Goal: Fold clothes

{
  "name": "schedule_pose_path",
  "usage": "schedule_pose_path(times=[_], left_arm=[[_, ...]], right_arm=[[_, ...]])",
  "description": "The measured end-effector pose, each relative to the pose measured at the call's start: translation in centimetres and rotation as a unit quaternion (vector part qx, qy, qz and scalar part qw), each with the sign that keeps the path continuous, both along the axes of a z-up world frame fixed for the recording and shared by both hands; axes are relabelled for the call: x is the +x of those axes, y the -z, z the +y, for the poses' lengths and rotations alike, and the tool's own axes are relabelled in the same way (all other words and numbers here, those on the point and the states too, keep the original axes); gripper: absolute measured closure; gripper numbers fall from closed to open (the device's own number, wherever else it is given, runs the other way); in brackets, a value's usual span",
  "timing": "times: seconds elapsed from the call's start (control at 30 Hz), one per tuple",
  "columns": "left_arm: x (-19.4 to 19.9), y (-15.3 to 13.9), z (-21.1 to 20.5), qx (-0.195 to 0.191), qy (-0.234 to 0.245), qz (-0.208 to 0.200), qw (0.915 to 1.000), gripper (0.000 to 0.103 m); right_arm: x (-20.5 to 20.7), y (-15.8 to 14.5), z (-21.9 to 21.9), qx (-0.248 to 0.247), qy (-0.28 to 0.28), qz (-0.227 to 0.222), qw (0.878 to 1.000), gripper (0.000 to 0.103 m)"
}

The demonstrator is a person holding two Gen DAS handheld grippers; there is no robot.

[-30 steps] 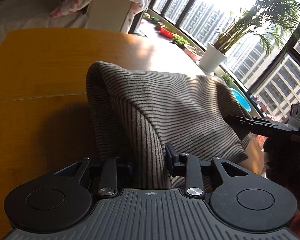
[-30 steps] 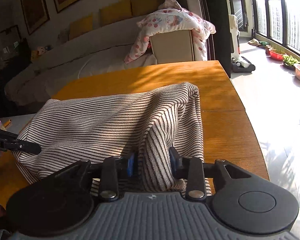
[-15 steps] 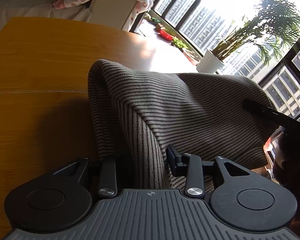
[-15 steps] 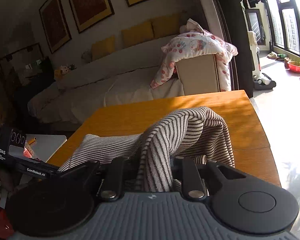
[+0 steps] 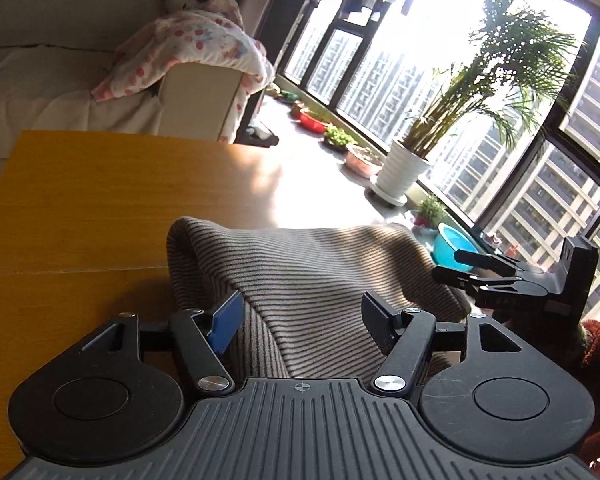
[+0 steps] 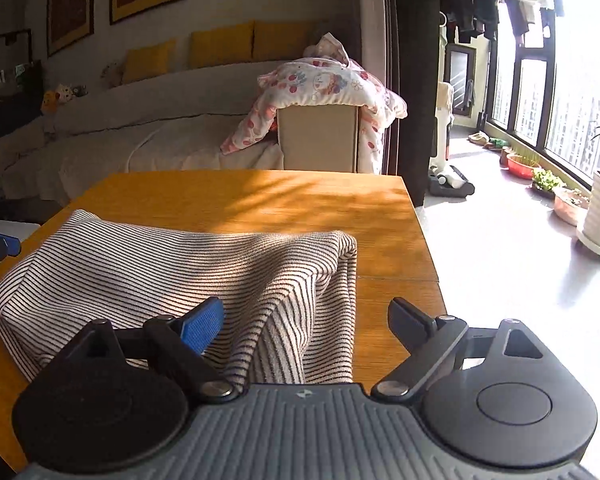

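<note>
Striped garment (image 6: 204, 264) lay folded over on the wooden worktop (image 6: 284, 200), near its front edge, as the left hand-held gripper (image 5: 300, 316) and right hand-held gripper (image 6: 306, 320) both stood released, jaws spread either side of the cloth. One fold appeared just laid down; the next move likely called for regrasping an edge to fold again.

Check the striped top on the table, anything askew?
Yes: the striped top is not flat. The corner nearest the open right gripper stands peaked and hangs off the wooden table edge; the fold looks loose.
</note>
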State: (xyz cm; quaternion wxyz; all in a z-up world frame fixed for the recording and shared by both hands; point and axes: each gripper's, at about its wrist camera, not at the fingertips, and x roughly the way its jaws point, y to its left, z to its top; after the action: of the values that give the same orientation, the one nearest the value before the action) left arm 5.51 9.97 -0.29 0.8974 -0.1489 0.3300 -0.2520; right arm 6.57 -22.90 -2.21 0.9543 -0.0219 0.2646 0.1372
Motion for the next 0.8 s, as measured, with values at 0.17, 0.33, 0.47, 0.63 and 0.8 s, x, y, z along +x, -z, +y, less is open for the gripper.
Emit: schedule_pose_path(times=[0.17, 0.33, 0.47, 0.63, 0.8], left_arm=[[2.0, 2.8, -2.9, -0.042, 0.029, 0.064, 0.9966, 0.021], [2.5, 5.3, -3.5, -0.042, 0.024, 0.083, 0.9953, 0.016], [4.0, 5.5, -2.8, -0.049, 0.027, 0.084, 0.9949, 0.016], [7.9, 5.5, -2.1, -0.037, -0.005, 0.064, 0.9973, 0.016], [10.5, 4.8, -2.4, -0.026, -0.029, 0.06, 0.9974, 0.012]], right_arm=[[-0.1, -2.5, 0.4, 0.119, -0.063, -0.02, 0.991, 0.0], [2.6, 1.5, 1.0, 0.174, -0.056, 0.068, 0.981, 0.0], [2.1, 3.7, 1.6, 0.167, -0.026, 0.074, 0.983, 0.0], [0.6, 3.7, 3.4, 0.147, -0.025, 0.066, 0.987, 0.0], [-1.0, 2.7, 5.8, 0.09, -0.069, 0.068, 0.991, 0.0]])
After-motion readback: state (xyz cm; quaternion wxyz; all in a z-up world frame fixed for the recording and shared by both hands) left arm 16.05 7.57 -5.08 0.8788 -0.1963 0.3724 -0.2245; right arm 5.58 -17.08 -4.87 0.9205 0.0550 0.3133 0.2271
